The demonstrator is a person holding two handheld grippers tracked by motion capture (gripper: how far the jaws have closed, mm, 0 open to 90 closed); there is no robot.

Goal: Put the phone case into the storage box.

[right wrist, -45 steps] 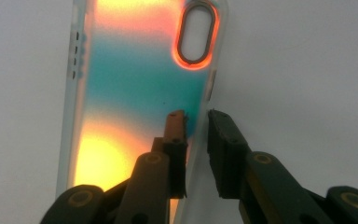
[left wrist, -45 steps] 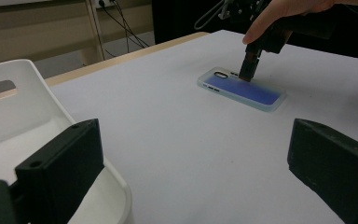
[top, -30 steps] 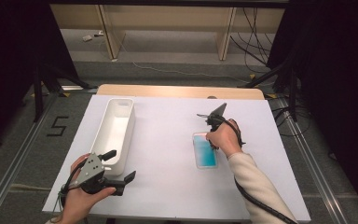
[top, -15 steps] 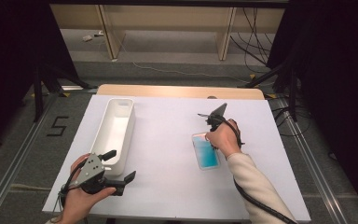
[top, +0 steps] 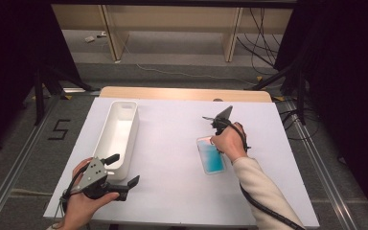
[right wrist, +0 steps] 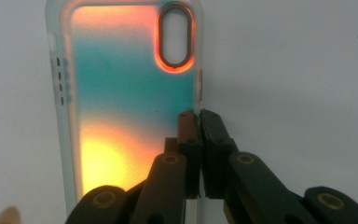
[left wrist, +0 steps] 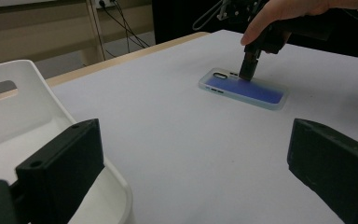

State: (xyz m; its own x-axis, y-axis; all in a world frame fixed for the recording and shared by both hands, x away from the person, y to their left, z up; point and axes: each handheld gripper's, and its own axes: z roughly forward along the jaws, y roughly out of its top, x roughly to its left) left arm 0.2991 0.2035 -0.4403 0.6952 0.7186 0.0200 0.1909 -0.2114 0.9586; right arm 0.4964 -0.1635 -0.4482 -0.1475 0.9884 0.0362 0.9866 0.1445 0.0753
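Change since earlier: right gripper (top: 219,125) has kept its spot over the phone case (top: 211,156), and its jaws have just been closing, now pinched on the case's side wall; left gripper (top: 117,172) has not shifted.
Right jaws: nearly together, the case's translucent edge clamped between the two tips, one tip inside the case and one outside it.
Phone case: lying flat on the white tabletop (top: 172,143), open side up, its oval camera cutout (right wrist: 175,38) just ahead of the right jaws; its tinted back spreads to one side of them.
Left jaws: wide apart, nothing between them.
White bin (top: 119,134): just beside the left jaws, its near end under one of them.
Case from left jaws: well ahead, across bare tabletop.
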